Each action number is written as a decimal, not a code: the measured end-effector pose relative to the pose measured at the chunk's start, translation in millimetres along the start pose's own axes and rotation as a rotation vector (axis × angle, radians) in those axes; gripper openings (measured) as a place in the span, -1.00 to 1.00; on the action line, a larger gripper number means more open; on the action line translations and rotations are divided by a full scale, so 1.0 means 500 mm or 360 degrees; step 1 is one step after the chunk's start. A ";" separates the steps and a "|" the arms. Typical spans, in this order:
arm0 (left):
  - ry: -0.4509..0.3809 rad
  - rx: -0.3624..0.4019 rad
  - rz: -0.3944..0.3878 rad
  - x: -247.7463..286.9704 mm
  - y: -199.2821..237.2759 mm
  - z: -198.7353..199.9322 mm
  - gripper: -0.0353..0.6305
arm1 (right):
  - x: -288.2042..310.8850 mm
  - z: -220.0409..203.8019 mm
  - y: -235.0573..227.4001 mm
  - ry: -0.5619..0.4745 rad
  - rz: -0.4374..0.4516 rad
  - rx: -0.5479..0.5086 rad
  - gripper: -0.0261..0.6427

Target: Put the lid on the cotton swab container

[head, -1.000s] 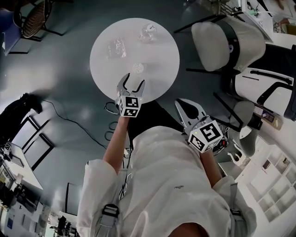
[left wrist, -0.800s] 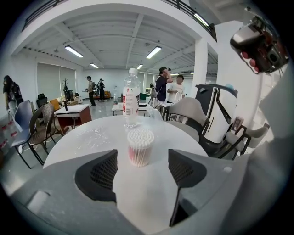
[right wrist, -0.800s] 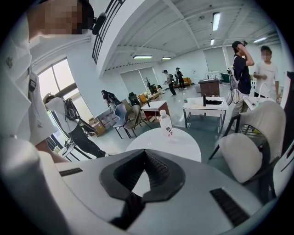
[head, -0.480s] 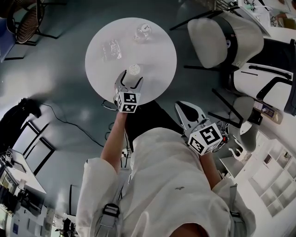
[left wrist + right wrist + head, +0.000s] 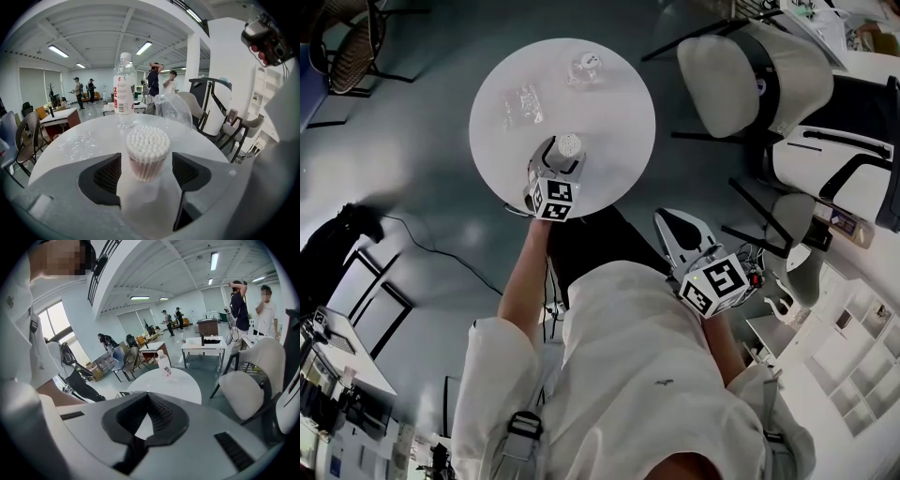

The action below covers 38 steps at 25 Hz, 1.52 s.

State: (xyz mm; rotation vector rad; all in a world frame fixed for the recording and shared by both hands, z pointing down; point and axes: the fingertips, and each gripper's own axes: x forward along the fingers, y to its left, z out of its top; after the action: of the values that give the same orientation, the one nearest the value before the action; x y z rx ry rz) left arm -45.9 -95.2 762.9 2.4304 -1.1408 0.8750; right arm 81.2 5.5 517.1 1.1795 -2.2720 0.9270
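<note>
Cotton swab container (image 5: 147, 152): upright on the round white table (image 5: 619, 141), lid off, white swab heads packed to the top and exposed. In the head view it sits on the person's side of the table's centre (image 5: 570, 145).

Left tongs (image 5: 146, 161): jaws apart, one on each side of the container, dark pads level with its body. A thin gap seems to show on each side; nothing gripped. The marker cube is on the person's side of the container in the head view (image 5: 558, 164).

Clear lid (image 5: 174, 110): beyond the container and a little to its right, on the table, apart from it.

Water bottle (image 5: 124, 89): upright, beyond the container and slightly to its left, red-and-white label, just beside the lid.

Crumpled clear wrapper (image 5: 77, 140): flat on the table, to the container's left and well apart from it.

Right tongs (image 5: 147, 397): jaws brought together at the tips, nothing between them. In the head view they are held off the table (image 5: 667, 217), well away from the container on the person's side, close to the white shirt.

White padded chair (image 5: 741, 80): on the floor, far to the container's right, past the table edge.
</note>
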 end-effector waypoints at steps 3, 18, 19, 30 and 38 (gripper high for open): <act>0.0011 0.0040 -0.0015 0.008 0.002 0.000 0.14 | 0.001 0.002 -0.001 0.0002 -0.0013 0.0007 -0.91; 0.0012 0.0044 -0.0046 0.024 0.001 0.010 -0.08 | 0.000 0.014 -0.016 -0.0019 -0.0041 0.0024 -0.91; 0.0015 0.0048 -0.0044 0.024 0.001 0.009 -0.09 | 0.000 0.014 -0.017 -0.0019 -0.0041 0.0023 -0.91; -0.0004 0.0051 -0.0018 -0.014 -0.001 0.043 -0.10 | -0.007 0.031 -0.015 -0.0064 -0.0019 -0.0006 -0.91; -0.0046 0.0026 -0.0088 -0.090 -0.045 0.126 -0.11 | -0.021 0.077 -0.008 -0.0145 0.0043 -0.0059 -0.91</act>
State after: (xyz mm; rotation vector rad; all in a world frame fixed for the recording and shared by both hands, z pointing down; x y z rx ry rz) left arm -26.0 -87.2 685.0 2.4831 -1.0752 0.8378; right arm 88.0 -17.9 485.3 1.2007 -2.3715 0.8535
